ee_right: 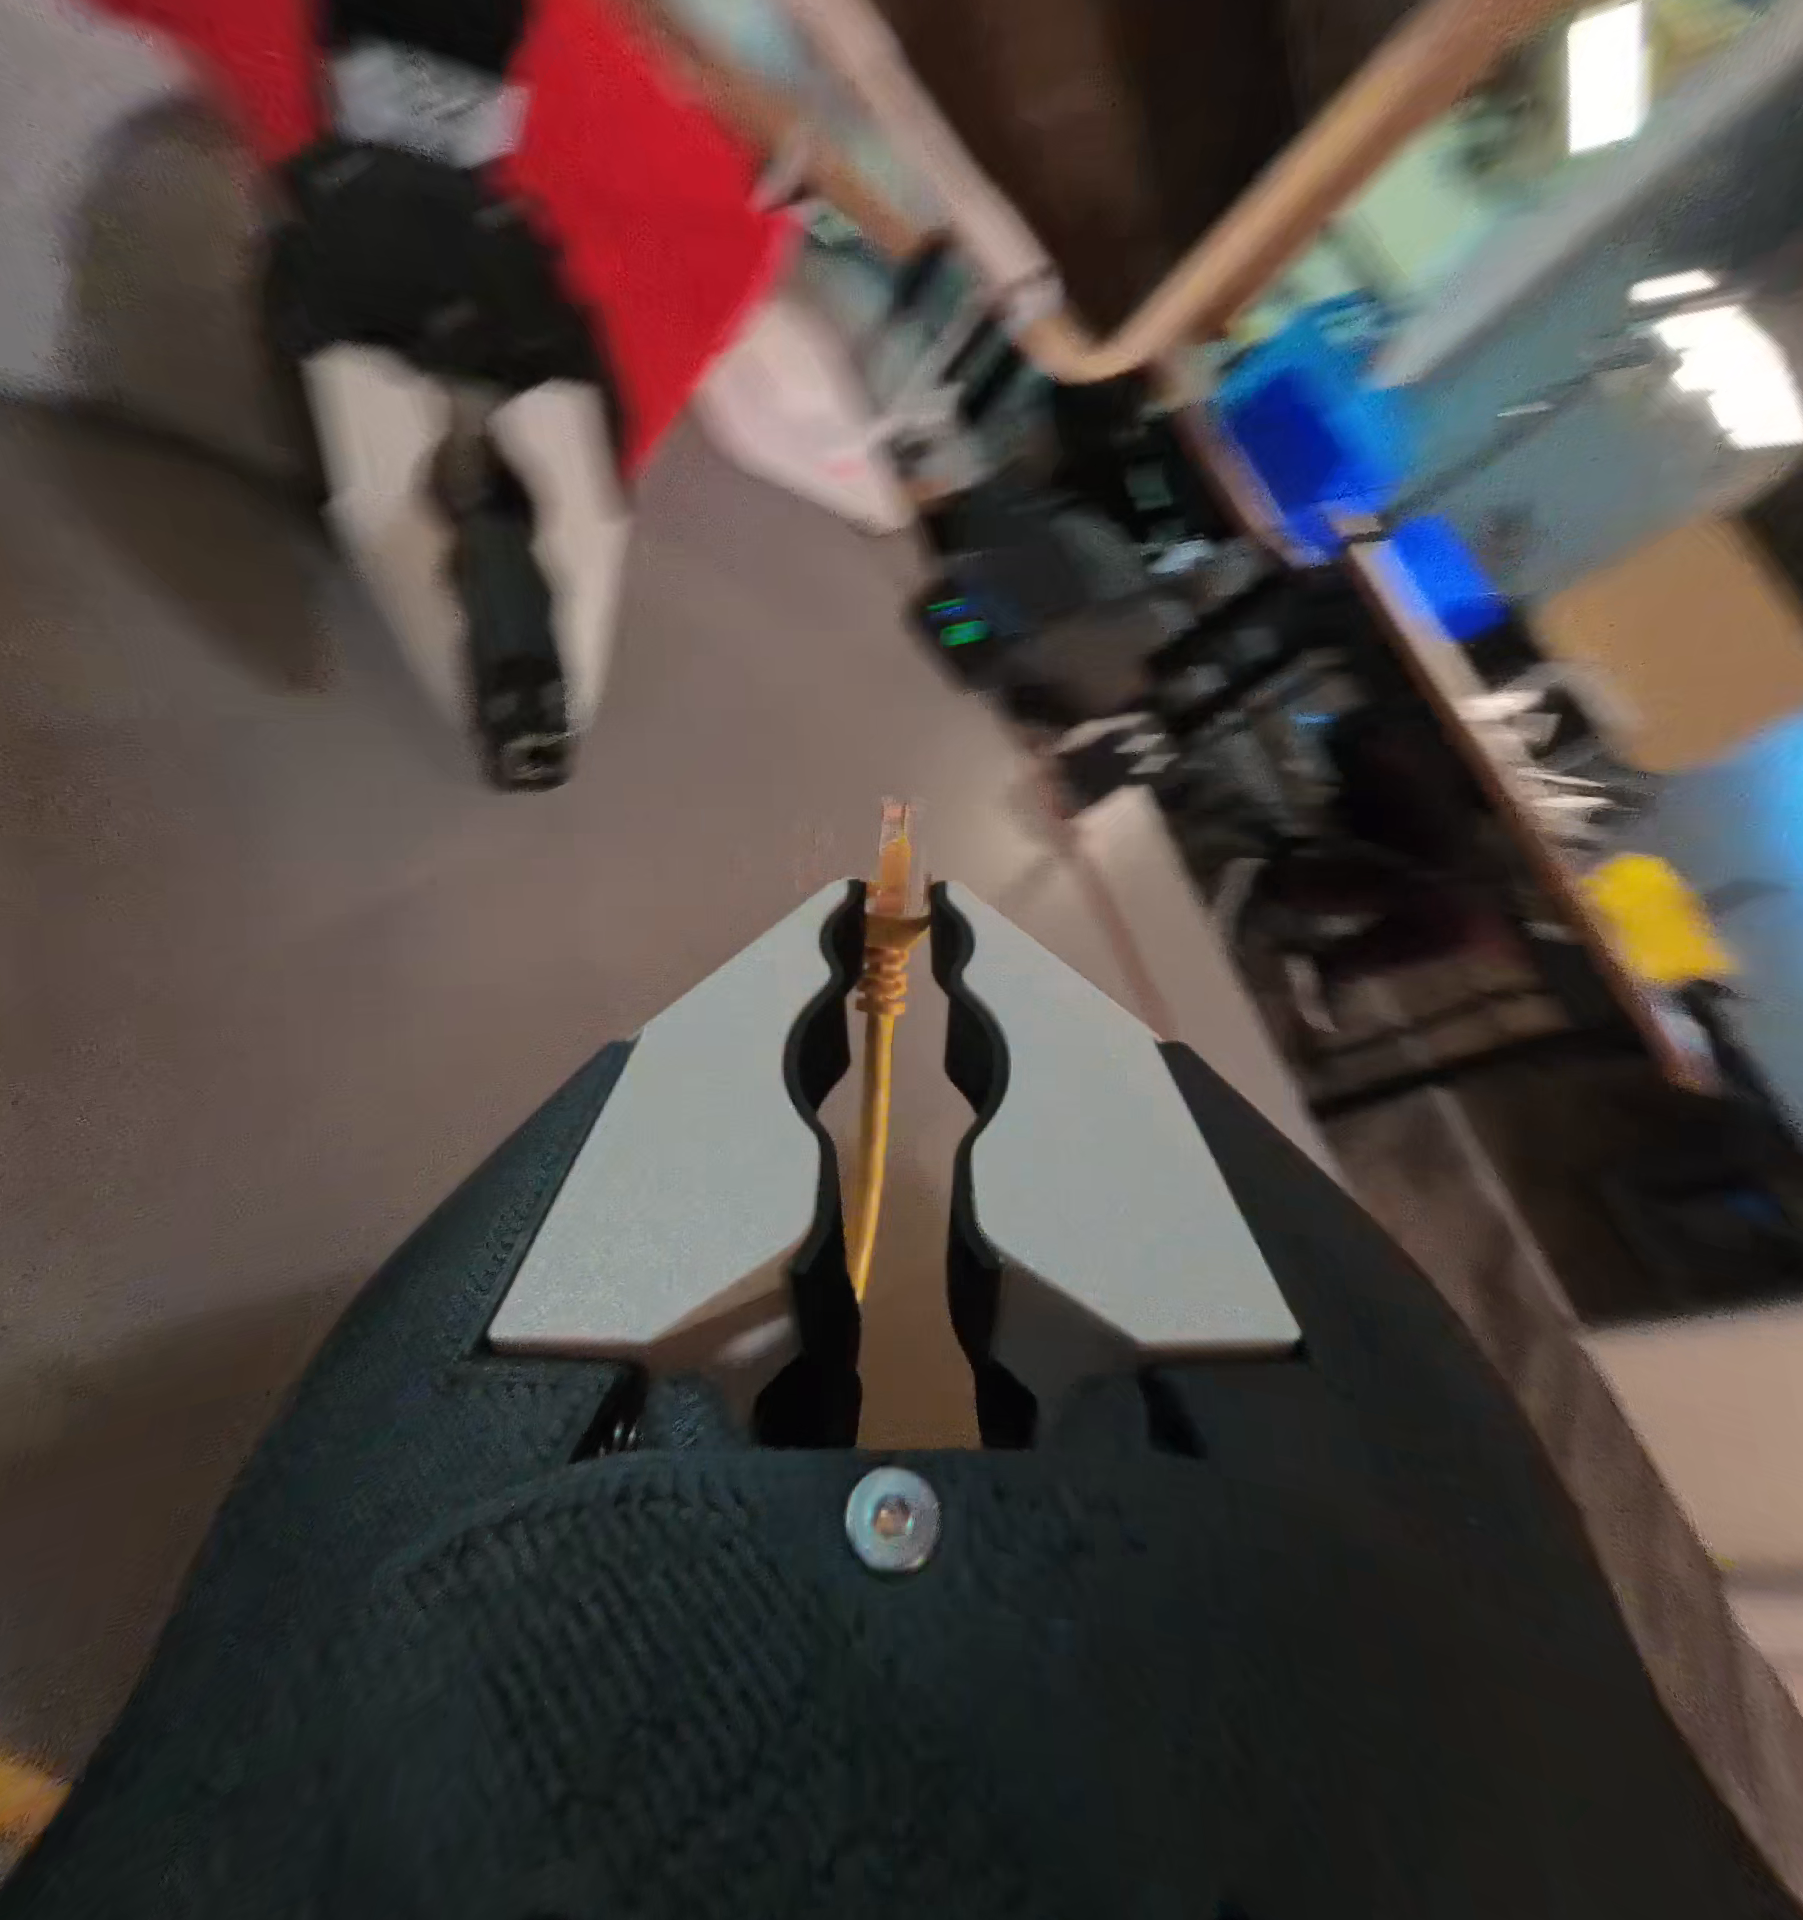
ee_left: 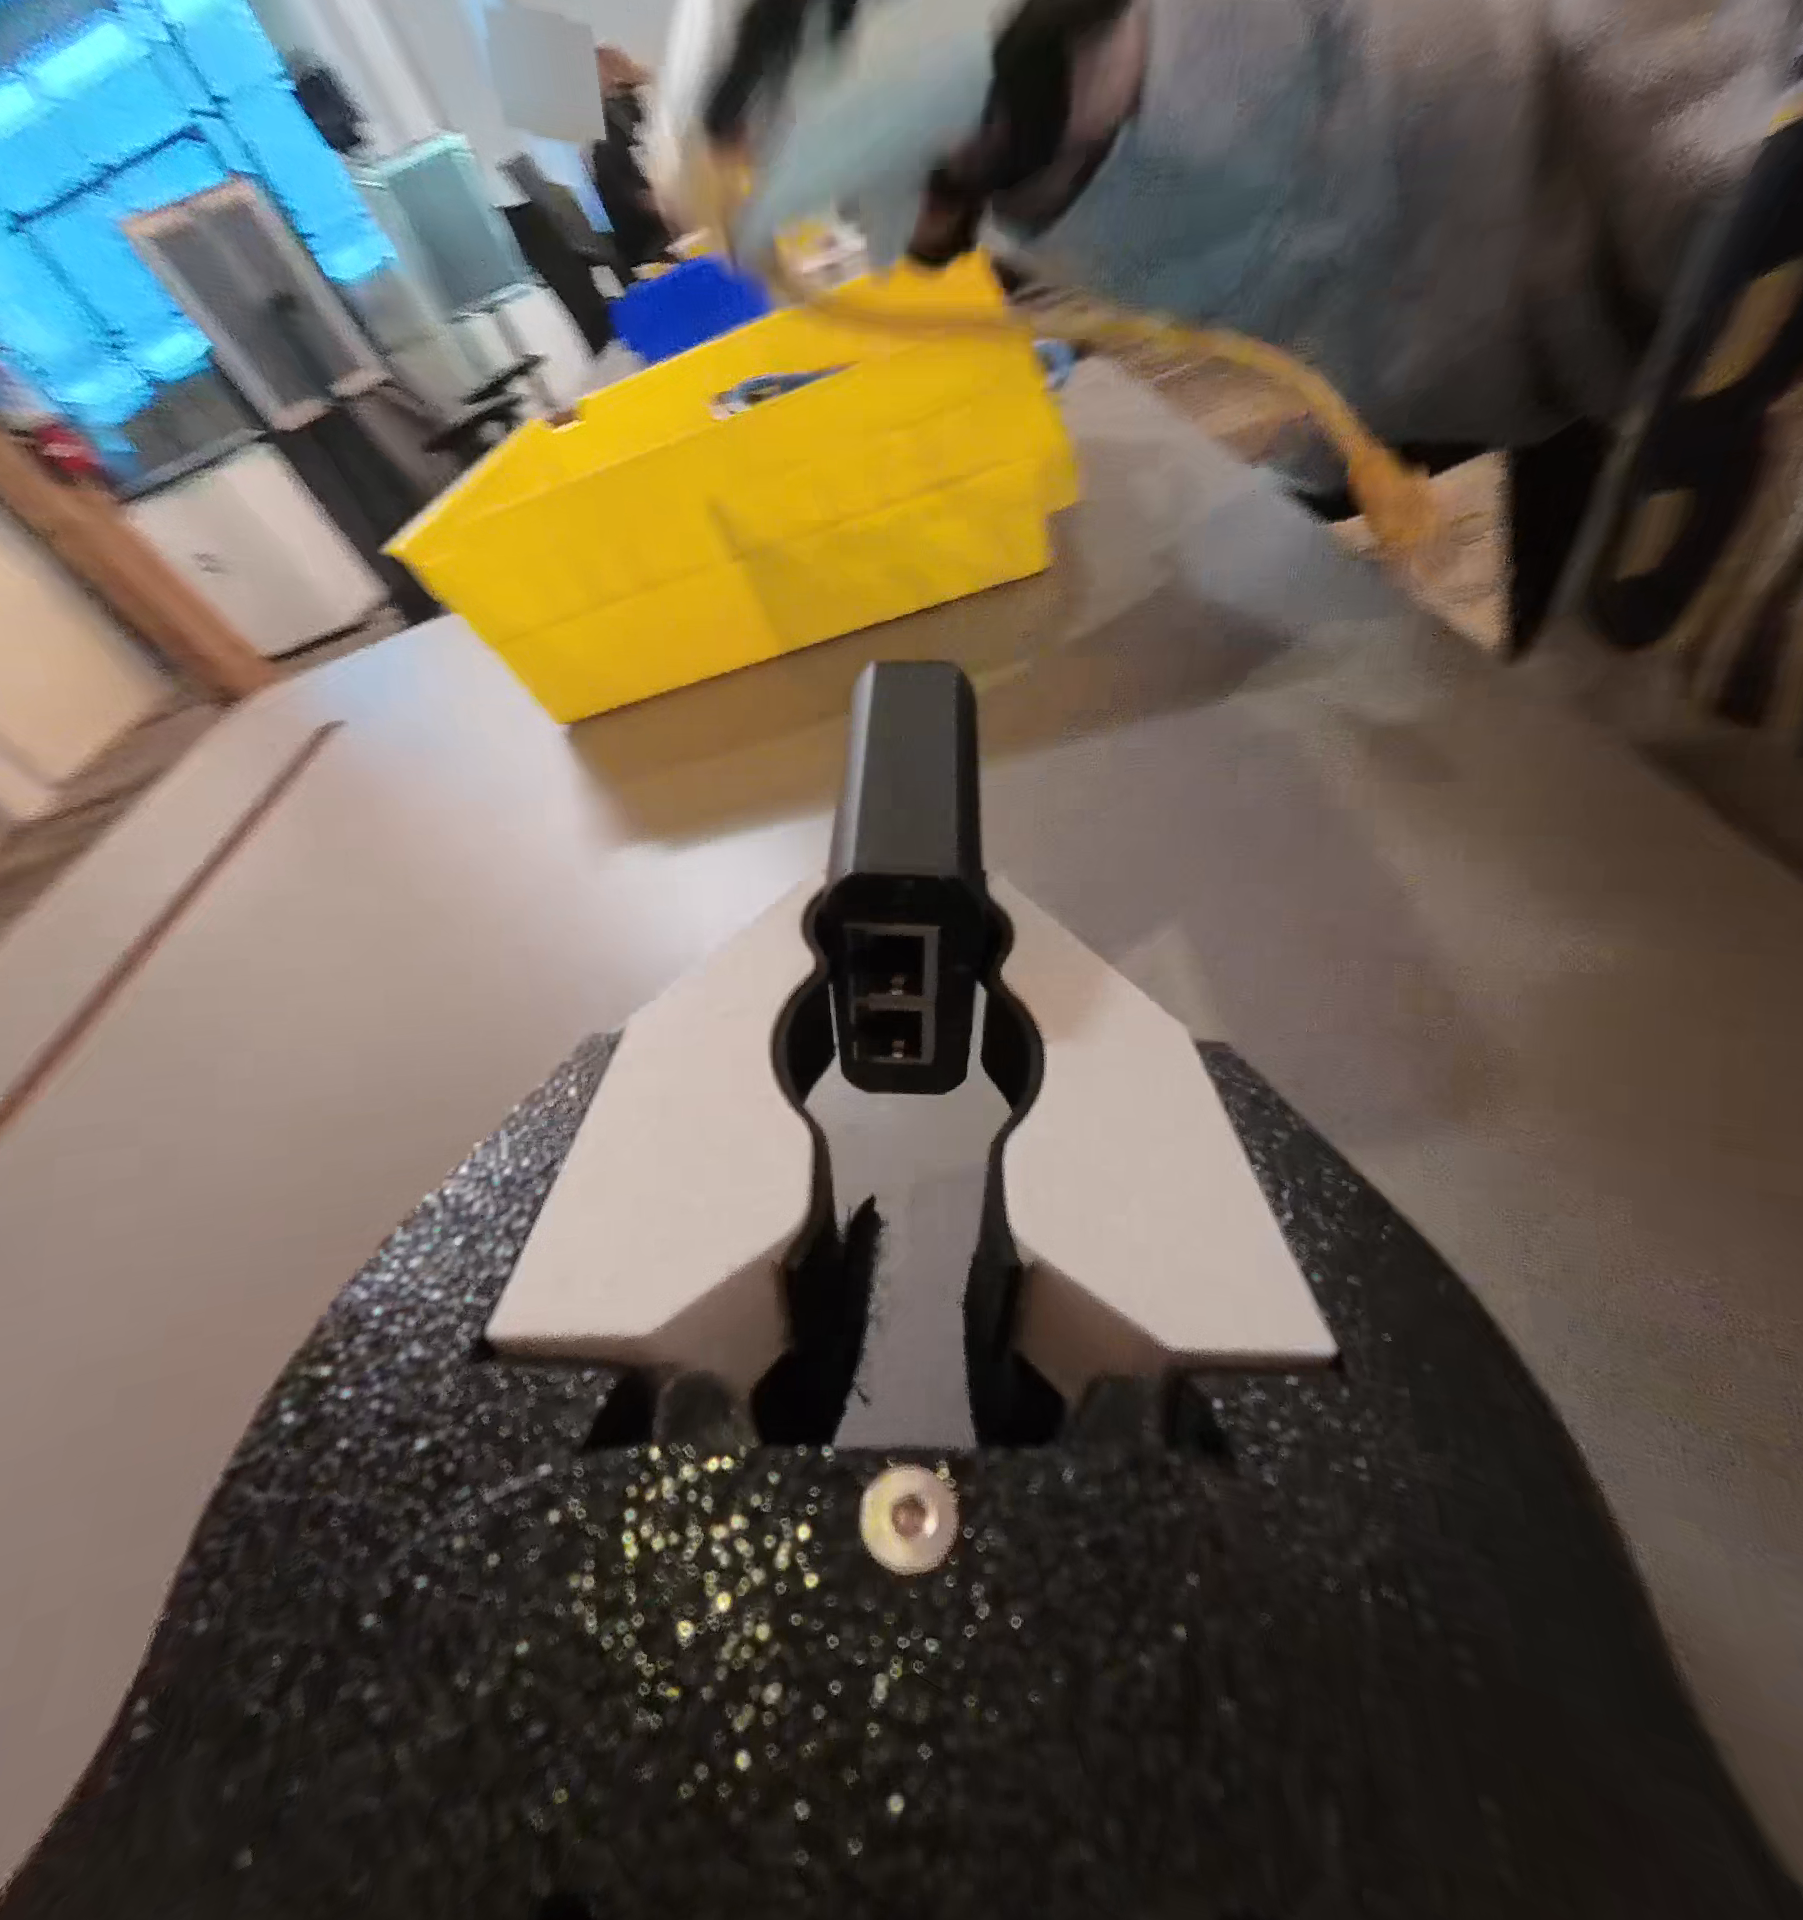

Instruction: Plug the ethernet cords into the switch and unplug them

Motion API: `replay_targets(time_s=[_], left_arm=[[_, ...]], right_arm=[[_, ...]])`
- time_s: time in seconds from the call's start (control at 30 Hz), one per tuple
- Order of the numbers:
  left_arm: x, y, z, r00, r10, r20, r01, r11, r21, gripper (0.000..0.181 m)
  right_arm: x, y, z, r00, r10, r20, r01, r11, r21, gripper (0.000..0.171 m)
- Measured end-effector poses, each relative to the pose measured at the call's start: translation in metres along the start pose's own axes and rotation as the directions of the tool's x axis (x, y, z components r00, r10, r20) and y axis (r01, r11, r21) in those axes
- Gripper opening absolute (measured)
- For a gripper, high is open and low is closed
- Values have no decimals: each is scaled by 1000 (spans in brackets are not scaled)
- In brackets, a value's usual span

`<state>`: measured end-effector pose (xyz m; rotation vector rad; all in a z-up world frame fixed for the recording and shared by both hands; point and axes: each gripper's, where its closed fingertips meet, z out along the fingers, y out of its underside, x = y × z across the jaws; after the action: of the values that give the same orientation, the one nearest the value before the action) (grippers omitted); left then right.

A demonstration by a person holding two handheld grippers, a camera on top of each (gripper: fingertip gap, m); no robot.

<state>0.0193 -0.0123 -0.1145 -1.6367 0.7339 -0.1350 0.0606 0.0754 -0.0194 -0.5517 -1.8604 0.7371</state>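
My left gripper (ee_left: 907, 914) is shut on a small black switch (ee_left: 912, 790), a slim block that sticks out past the fingertips, with two ports on its near end facing the camera. My right gripper (ee_right: 895, 888) is shut on the plug of a yellow ethernet cord (ee_right: 892, 914); the clear tip juts past the fingertips and the cord runs back between the fingers. The left gripper with the switch (ee_right: 518, 665) shows blurred at upper left in the right wrist view, apart from the plug. The yellow cord (ee_left: 1323, 416) shows blurred at upper right in the left wrist view.
A yellow bin (ee_left: 762, 520) stands on the brown table (ee_left: 357, 1039) ahead of the left gripper. A person's sleeve (ee_left: 1344, 208) is at the upper right. Dark equipment (ee_right: 1188, 675) and blue bins (ee_right: 1396, 520) lie along the right side.
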Motion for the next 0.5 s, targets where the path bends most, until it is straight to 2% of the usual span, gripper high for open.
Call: replay_targets(time_s=[0.03, 0.1, 0.23, 0.33, 0.5], left_arm=[[-7, 2, -1, 997, 29, 65, -29, 1000, -10, 21], [-16, 3, -5, 986, 70, 151, -68, 998, -20, 21], [-25, 6, -10, 978, 60, 201, -55, 998, -30, 21], [-25, 9, -8, 977, 71, 201, -61, 997, -52, 21], [-19, 13, -3, 977, 114, 182, -99, 991, -90, 22]], right_arm=[[25, -7, -14, 995, 13, -98, -10, 1000, 23, 11], [70, -16, -49, 958, 18, -286, -6, 999, 42, 11], [138, -25, -131, 772, -20, -636, 56, 998, 36, 10], [164, -16, -179, 594, -73, -801, 111, 994, -9, 10], [177, 12, -227, 278, -191, -941, 247, 961, -122, 10]])
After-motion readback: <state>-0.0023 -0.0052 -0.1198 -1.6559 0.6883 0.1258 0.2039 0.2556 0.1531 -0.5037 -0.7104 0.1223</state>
